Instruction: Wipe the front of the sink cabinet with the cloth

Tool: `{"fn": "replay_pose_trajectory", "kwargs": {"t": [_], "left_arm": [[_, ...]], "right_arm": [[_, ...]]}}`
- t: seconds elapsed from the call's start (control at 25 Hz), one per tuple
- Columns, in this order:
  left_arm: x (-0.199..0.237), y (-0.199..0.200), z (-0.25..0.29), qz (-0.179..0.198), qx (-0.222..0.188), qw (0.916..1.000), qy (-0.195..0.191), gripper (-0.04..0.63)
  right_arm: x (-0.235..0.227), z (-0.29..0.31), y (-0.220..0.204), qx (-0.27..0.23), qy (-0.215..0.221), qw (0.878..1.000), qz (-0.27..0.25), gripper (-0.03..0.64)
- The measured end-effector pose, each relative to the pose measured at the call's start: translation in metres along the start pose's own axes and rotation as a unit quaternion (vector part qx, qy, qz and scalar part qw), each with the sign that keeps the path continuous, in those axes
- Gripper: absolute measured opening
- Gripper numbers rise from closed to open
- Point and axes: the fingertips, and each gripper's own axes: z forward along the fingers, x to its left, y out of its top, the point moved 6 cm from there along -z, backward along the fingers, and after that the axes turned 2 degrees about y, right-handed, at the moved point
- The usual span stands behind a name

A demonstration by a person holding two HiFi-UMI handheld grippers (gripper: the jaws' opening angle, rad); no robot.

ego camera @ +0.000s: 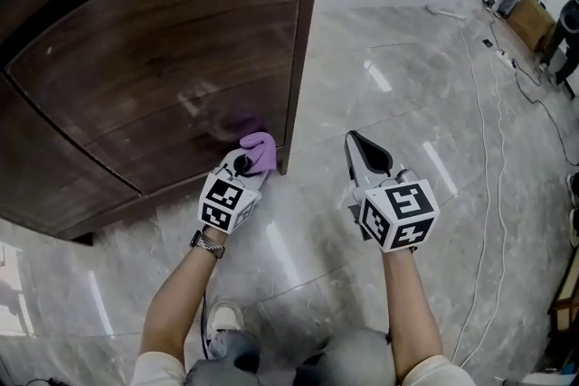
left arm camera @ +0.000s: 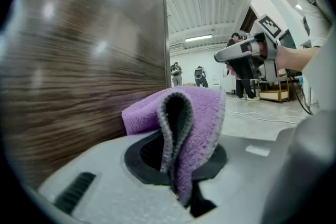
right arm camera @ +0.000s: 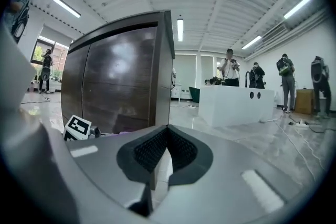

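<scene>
Looks along the left gripper point(left arm camera: 176, 162), jaws closed on a folded purple cloth point(left arm camera: 197, 113) with a grey edge. Shows the fold bulging above the black pads point(left arm camera: 143, 152), its left side up against the dark wood-grain cabinet front point(left arm camera: 79, 76), near that panel's right-hand edge. Catches the right gripper point(left arm camera: 220, 56) farther off at right, held in a hand point(left arm camera: 287, 56) above a glossy pale floor point(left arm camera: 262, 118). Takes in several people point(left arm camera: 176, 73) standing in the bright hall behind, under strip lights point(left arm camera: 198, 38)
</scene>
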Motion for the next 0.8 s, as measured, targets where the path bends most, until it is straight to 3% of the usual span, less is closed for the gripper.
{"fn": "replay_pose_trajectory", "kwargs": {"t": [0.32, 0.48, 0.68, 0.8], "left_arm": [[-0.024, 0.014, 0.057, 0.03, 0.005, 0.9988, -0.039, 0.049], [-0.031, 0.018, 0.069, 0.032, -0.001, 0.9986, -0.041, 0.049], [-0.046, 0.025, 0.082, 0.047, 0.001, 0.997, -0.061, 0.049], [-0.056, 0.046, 0.086, 0.057, -0.02, 0.9952, -0.077, 0.051]], "right_arm": [[-0.027, -0.041, -0.002, 0.012, -0.049, 0.999, -0.001, 0.008], [-0.037, -0.057, -0.005, 0.014, -0.068, 0.998, 0.006, 0.007], [-0.041, -0.066, -0.007, 0.013, -0.077, 0.997, 0.009, 0.008], [-0.037, -0.069, -0.001, 0.007, -0.075, 0.997, 0.001, 0.008]]}}
